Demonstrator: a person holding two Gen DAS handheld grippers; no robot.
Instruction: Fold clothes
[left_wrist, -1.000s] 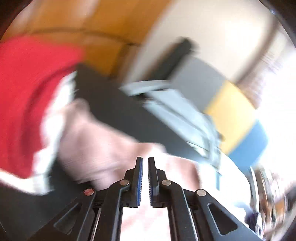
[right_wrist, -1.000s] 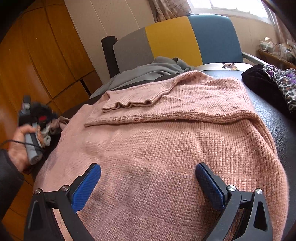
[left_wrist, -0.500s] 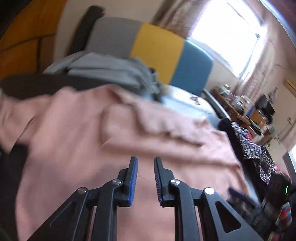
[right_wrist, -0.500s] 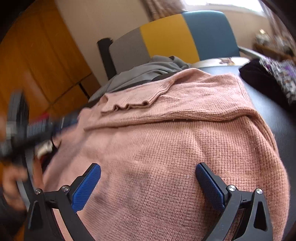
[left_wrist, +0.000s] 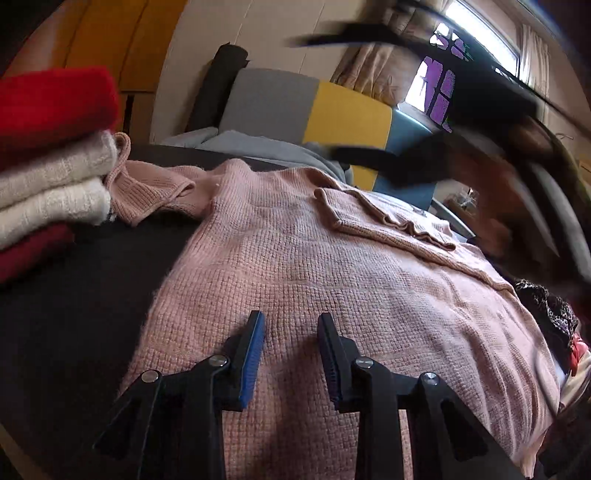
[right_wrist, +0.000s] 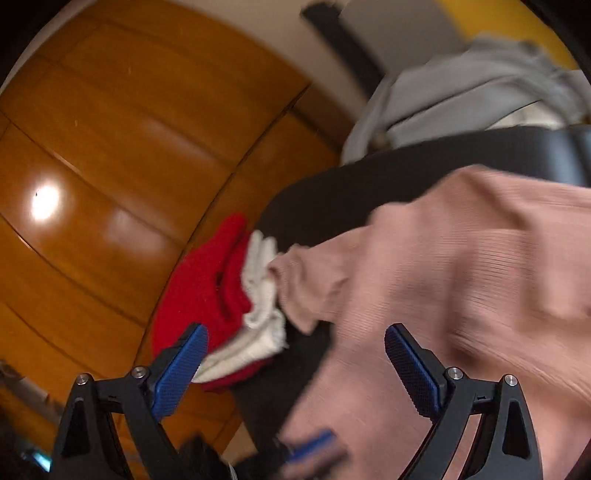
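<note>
A pink knit sweater lies spread on the dark table. One sleeve is folded across its body. The other sleeve reaches toward the folded stack. My left gripper hovers just over the near hem. Its jaws are partly apart and opening, with nothing pinched between them. In the blurred right wrist view my right gripper stands wide, its jaws closing slightly. It hangs empty over the sweater's left edge. A blurred hand sweeps across the upper right of the left wrist view.
A stack of folded red and cream sweaters sits at the table's left, also seen as the stack. A grey garment lies over a grey, yellow and blue chair behind. Leopard-print cloth lies right. Wooden cupboard doors stand left.
My left gripper went from shut to partly open and swung from the folded stack down to the sweater's near hem. My right gripper swung left, from facing the sweater to facing the stack.
</note>
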